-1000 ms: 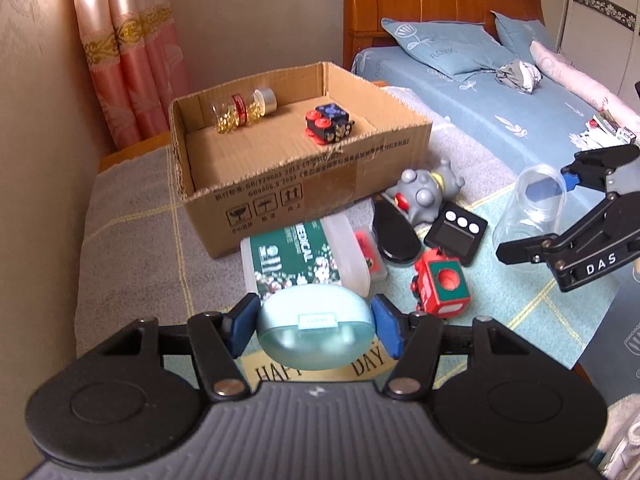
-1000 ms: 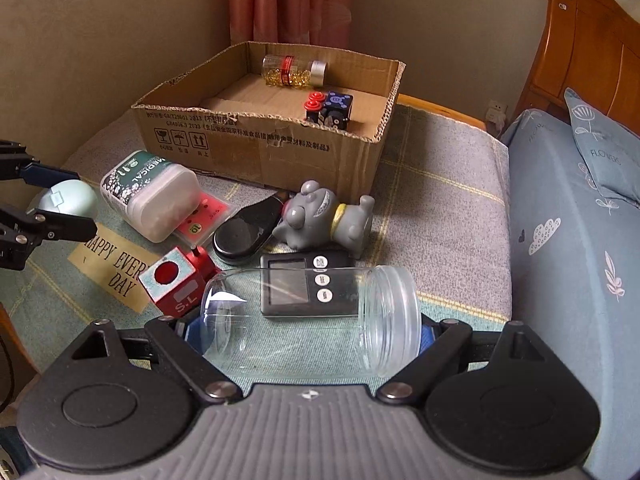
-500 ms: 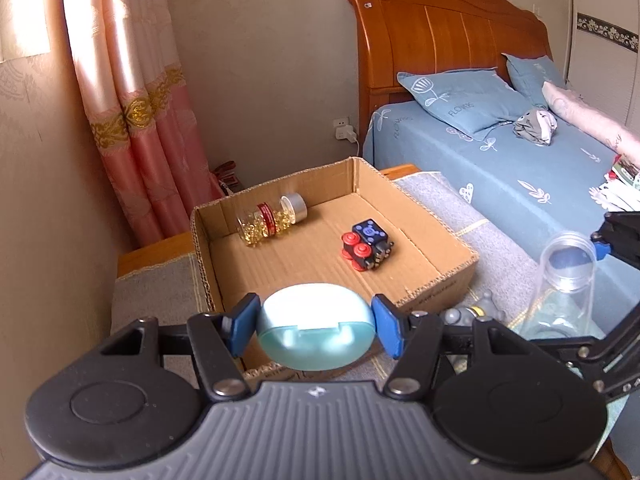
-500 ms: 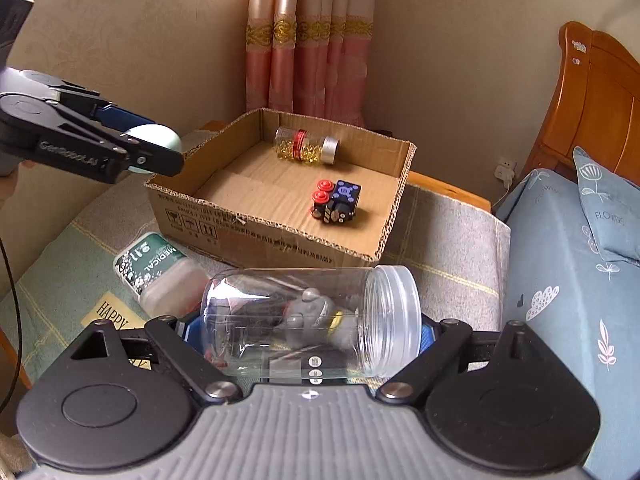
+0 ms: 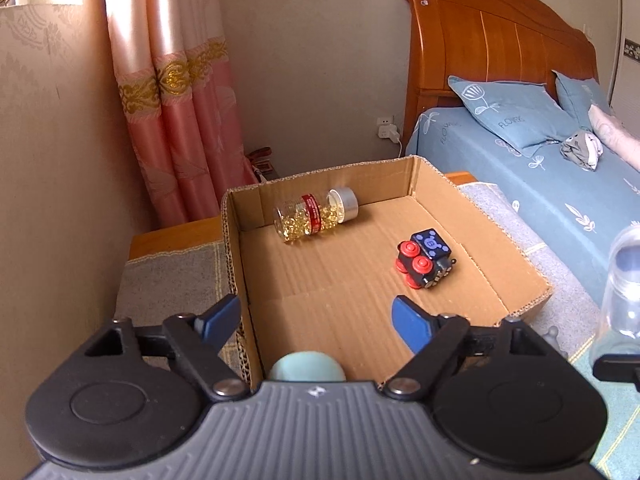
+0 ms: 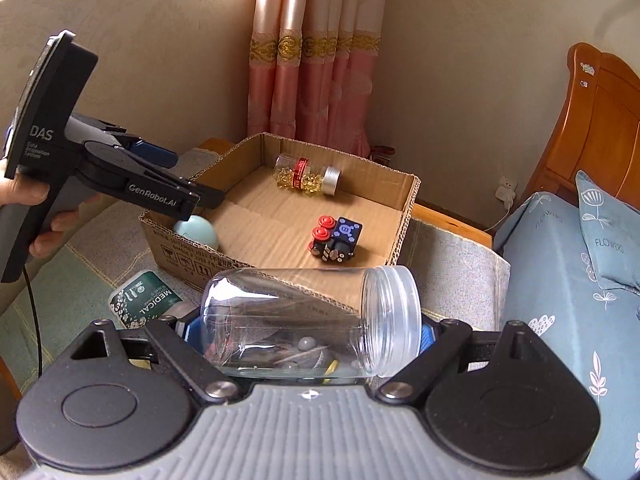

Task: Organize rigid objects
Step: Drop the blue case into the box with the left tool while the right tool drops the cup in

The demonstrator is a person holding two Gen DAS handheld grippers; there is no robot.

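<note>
An open cardboard box (image 5: 528,292) (image 6: 404,216) holds a capsule bottle (image 5: 316,214) (image 6: 307,174) and a black toy train with red wheels (image 5: 426,258) (image 6: 335,238). My left gripper (image 5: 316,318) (image 6: 196,186) is open over the box's near left corner. The pale green case (image 5: 307,366) (image 6: 197,231) lies in the box below it, free of the fingers. My right gripper (image 6: 308,326) is shut on a clear plastic jar (image 6: 312,318), held sideways in front of the box; the jar also shows in the left wrist view (image 5: 620,292).
A green-and-white medical tub (image 6: 142,300) lies on the cloth in front of the box. More small objects show blurred through the jar. A bed with blue sheets (image 5: 540,184) stands to the right. Pink curtains (image 5: 172,120) and a wall are behind.
My left gripper carried the green case up from the cloth to over the box, then opened; the case dropped into the box. My right gripper lifted the jar toward the box.
</note>
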